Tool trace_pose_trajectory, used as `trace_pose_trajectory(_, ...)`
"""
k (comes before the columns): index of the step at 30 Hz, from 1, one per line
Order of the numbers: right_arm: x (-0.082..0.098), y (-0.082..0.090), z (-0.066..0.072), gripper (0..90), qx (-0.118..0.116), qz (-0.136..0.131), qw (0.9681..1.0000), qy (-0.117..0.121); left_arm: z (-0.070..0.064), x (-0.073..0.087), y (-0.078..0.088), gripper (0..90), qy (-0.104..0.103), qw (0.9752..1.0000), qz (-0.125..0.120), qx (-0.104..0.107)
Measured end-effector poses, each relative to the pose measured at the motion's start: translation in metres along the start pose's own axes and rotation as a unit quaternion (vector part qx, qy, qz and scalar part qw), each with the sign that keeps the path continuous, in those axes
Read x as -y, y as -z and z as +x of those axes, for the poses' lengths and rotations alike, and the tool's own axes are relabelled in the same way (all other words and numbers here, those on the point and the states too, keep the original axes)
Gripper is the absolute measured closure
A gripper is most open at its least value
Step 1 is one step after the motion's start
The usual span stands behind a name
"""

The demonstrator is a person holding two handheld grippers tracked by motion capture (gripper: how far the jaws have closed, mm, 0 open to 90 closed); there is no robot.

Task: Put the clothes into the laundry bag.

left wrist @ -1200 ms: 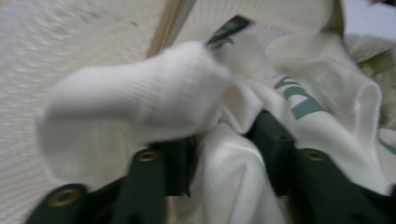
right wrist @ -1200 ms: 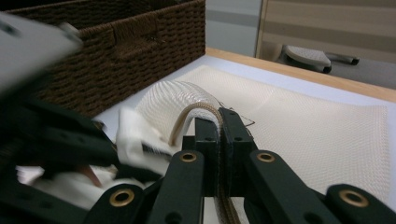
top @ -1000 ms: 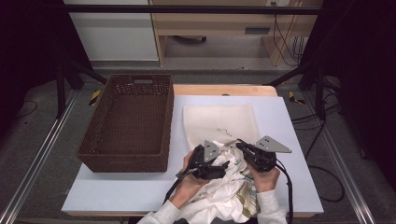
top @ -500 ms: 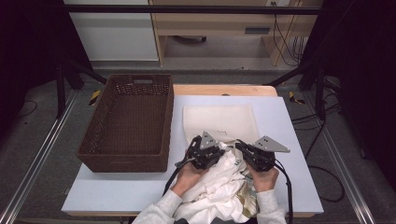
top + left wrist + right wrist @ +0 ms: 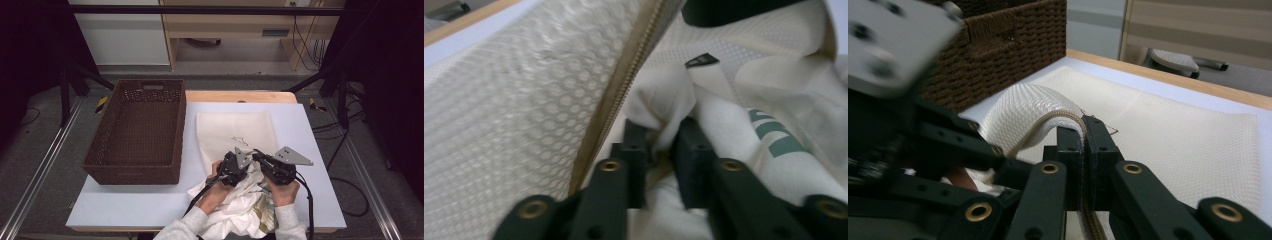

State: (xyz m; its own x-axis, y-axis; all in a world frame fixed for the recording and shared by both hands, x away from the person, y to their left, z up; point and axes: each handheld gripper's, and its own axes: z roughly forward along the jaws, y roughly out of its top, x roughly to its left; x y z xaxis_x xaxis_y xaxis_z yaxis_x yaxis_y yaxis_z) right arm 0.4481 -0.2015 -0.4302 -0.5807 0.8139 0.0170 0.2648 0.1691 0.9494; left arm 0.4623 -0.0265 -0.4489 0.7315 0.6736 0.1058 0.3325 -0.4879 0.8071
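A brown wicker basket (image 5: pixel 137 132) stands on the left half of the table (image 5: pixel 320 200), its far end near the far edge, with nothing showing inside it. Beside it a cream mesh laundry bag (image 5: pixel 235 132) lies flat across the middle of the table, its zipped mouth lifted at the near end, where a heap of white clothes (image 5: pixel 235 212) sits at the near edge between the person's hands. In the left gripper view, white cloth (image 5: pixel 664 100) shows inside the bag's mouth, just past the zip (image 5: pixel 624 95). The left gripper (image 5: pixel 229 170) reaches into that opening; its jaws, which have just been opening a little, stand narrowly apart with a fold of the white cloth between them, and whether the pads still press on it cannot be told. The right gripper (image 5: pixel 1083 145), just beside the left, has its jaws pressed together on the zipped edge of the bag, holding it raised off the table.
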Motion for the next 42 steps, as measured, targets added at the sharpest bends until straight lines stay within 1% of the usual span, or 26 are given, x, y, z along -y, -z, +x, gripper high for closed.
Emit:
trace_pose_trajectory(2,0.001,0.001,0.0,87.4,0.0,0.001,1.0,0.001,0.002,0.001,0.013,54.2,0.013,0.9997,-0.013,0.018)
trace_pose_trajectory(3,0.001,0.002,0.0,87.3,0.001,0.002,1.0,0.0,0.002,0.0,0.021,46.9,0.017,0.9994,-0.014,0.027)
trace_pose_trajectory(5,0.001,0.002,0.0,87.3,-0.001,0.004,1.0,0.001,0.004,0.001,0.04,35.7,0.017,0.9991,-0.017,0.034)
trace_pose_trajectory(6,0.001,0.002,0.0,87.3,-0.001,0.007,1.0,0.0,0.005,0.002,0.05,31.5,0.013,0.9993,-0.014,0.032)
trace_pose_trajectory(7,0.001,0.002,0.001,87.3,-0.002,0.008,1.0,0.001,0.006,0.004,0.059,29.2,0.009,0.9994,-0.014,0.031)
trace_pose_trajectory(9,0.001,0.002,0.002,87.3,-0.002,0.01,0.9999,0.001,0.009,0.012,0.074,26.1,0.012,0.9995,-0.013,0.026)
trace_pose_trajectory(11,0.001,0.003,0.003,87.2,-0.003,0.011,0.9999,0.002,0.013,0.022,0.081,25.7,0.025,0.9992,-0.002,0.031)
trace_pose_trajectory(13,0.002,0.003,0.004,87.2,-0.001,0.015,0.9998,0.009,0.016,0.033,0.078,25.9,0.047,0.9981,0.01,0.038)
trace_pose_trajectory(15,0.003,0.003,0.005,87.3,0.002,0.018,0.9997,0.014,0.018,0.045,0.068,29.6,0.071,0.9958,0.017,0.055)
trace_pose_trajectory(16,0.004,0.002,0.006,87.3,0.003,0.018,0.9997,0.015,0.018,0.05,0.062,32.0,0.079,0.995,0.014,0.059)
trace_pose_trajectory(18,0.005,0.001,0.006,87.3,0.002,0.021,0.9997,0.014,0.017,0.056,0.055,40.1,0.085,0.9948,0.003,0.056)
trace_pose_trajectory(19,0.006,0.001,0.006,87.3,0.0,0.022,0.9996,0.016,0.017,0.057,0.054,46.7,0.082,0.995,-0.001,0.056)
trace_pose_trajectory(20,0.007,0.001,0.006,87.3,0.001,0.023,0.9996,0.013,0.016,0.057,0.053,53.7,0.078,0.9956,0.003,0.052)
trace_pose_trajectory(22,0.008,0.0,0.006,87.3,-0.002,0.024,0.9996,0.011,0.012,0.056,0.053,65.9,0.067,0.9968,-0.001,0.043)
trace_pose_trajectory(24,0.008,-0.001,0.007,87.3,-0.002,0.026,0.9995,0.014,0.008,0.055,0.056,72.9,0.057,0.9979,-0.01,0.03)
trace_pose_trajectory(26,0.008,-0.001,0.007,87.3,-0.003,0.026,0.9996,0.014,0.006,0.051,0.06,75.1,0.057,0.9976,-0.023,0.033)
trace_pose_trajectory(29,0.008,-0.001,0.007,87.3,-0.011,0.023,0.9997,0.009,0.003,0.038,0.069,75.6,0.063,0.9955,-0.051,0.05)
trace_pose_trajectory(30,0.008,-0.001,0.008,87.3,-0.013,0.02,0.9997,0.01,0.001,0.033,0.069,75.6,0.058,0.9954,-0.055,0.053)
trace_pose_trajectory(32,0.008,-0.002,0.01,87.3,-0.015,0.017,0.9997,0.013,-0.006,0.022,0.066,75.4,0.045,0.996,-0.059,0.05)
trace_pose_trajectory(34,0.007,-0.002,0.011,87.3,-0.017,0.014,0.9996,0.015,-0.012,0.014,0.057,75.2,0.034,0.997,-0.056,0.041)
trace_pose_trajectory(36,0.007,-0.001,0.011,87.3,-0.014,0.008,0.9998,0.013,-0.017,0.008,0.047,74.8,0.019,0.9985,-0.047,0.022)
trace_pose_trajectory(38,0.006,0.002,0.009,87.3,-0.014,0.005,0.9999,0.009,-0.017,0.005,0.036,74.1,0.004,0.9994,-0.035,0.004)
trace_pose_trajectory(39,0.005,0.003,0.007,87.3,-0.014,0.003,0.9999,0.008,-0.015,0.004,0.028,73.5,-0.012,0.9996,-0.02,-0.014)
trace_pose_trajectory(40,0.005,0.005,0.006,87.4,-0.016,0.001,0.9999,0.006,-0.013,0.003,0.018,72.3,-0.025,0.9992,0.002,-0.032)
trace_pose_trajectory(41,0.004,0.007,0.005,87.4,-0.018,-0.002,0.9998,0.006,-0.009,0.004,0.009,70.8,-0.027,0.9986,0.013,-0.044)
trace_pose_trajectory(42,0.004,0.008,0.005,87.3,-0.018,-0.004,0.9998,0.003,-0.003,0.005,0.003,69.7,-0.022,0.9986,0.018,-0.045)
